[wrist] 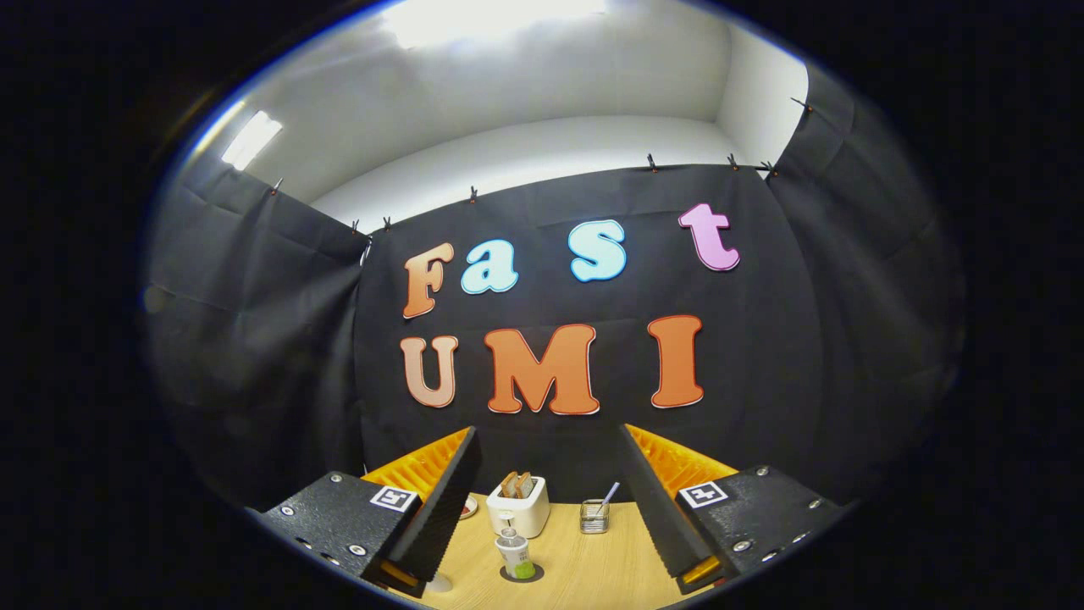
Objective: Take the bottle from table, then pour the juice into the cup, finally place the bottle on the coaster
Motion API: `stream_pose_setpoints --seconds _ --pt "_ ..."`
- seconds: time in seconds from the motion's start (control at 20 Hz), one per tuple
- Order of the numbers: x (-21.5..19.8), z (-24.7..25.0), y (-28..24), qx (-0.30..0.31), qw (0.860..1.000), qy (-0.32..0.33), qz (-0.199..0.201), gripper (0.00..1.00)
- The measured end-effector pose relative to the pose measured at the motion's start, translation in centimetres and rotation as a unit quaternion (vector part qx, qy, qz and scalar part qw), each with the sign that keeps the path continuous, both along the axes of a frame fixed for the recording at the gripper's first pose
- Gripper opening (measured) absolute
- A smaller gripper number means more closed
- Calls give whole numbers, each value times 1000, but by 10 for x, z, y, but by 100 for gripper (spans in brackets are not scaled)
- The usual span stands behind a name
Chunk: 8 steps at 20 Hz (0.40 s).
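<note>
A small bottle (515,552) with a pale cap and a green lower half stands upright on the wooden table (584,576), below and between my fingers. It rests on a dark round coaster (522,575). My gripper (549,436) is held high above the table and is open, with a wide gap and nothing between the fingers. A clear cup (594,517) with a straw-like stick in it stands beyond the bottle, nearer the right finger. A white rounded object (439,583) peeks out under the left finger; I cannot tell what it is.
A white toaster (518,508) with two slices in it stands behind the bottle near the black cloth wall. A small red-and-white item (468,507) lies left of the toaster, partly hidden by the left finger.
</note>
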<state>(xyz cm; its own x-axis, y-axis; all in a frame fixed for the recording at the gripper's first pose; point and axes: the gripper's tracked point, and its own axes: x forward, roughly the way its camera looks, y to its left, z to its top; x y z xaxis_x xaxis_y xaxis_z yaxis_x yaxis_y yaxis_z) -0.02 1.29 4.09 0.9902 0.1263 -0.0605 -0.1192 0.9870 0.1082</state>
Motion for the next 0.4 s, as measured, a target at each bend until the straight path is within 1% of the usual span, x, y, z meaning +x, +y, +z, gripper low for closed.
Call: stream_pose_setpoints --seconds 0.15,0.2,0.4 --pt "-1 3 2 -14 1000 -10 -1 96" --pt "-1 5 0 -21 1000 -14 -8 96" --pt "4 5 4 -63 998 -18 -17 96"
